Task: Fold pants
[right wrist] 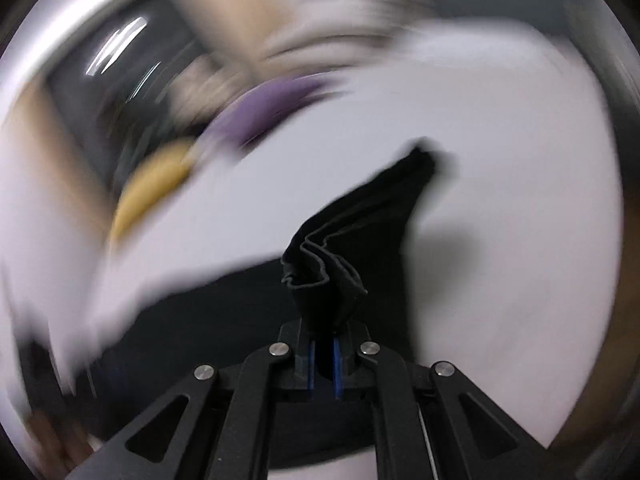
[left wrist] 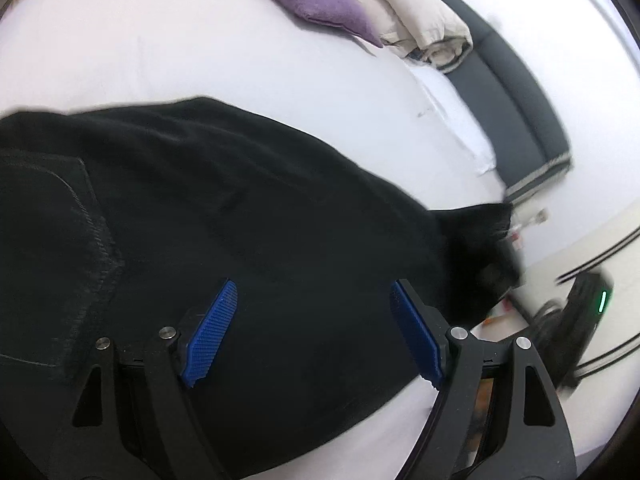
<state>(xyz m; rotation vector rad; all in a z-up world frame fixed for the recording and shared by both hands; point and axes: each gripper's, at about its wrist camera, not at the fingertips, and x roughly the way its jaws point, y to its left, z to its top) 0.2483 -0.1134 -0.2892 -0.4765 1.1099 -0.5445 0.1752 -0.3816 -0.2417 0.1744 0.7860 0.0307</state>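
The black pants (left wrist: 224, 216) are lying spread across the white bed (left wrist: 200, 60), directly beneath the left claw (left wrist: 314, 334), which is hanging over the cloth with its blue pads (left wrist: 210, 334) standing wide apart and gripping nothing. The right claw (right wrist: 324, 364) is pinching a bunched, folded edge of the pants (right wrist: 352, 248) tightly, the cloth rising out beyond its tips above the bed (right wrist: 500, 240).

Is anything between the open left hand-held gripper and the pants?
Nothing visible. The left hand-held gripper hangs open straight over the black pants on the bed; only bare fabric shows between its pads.
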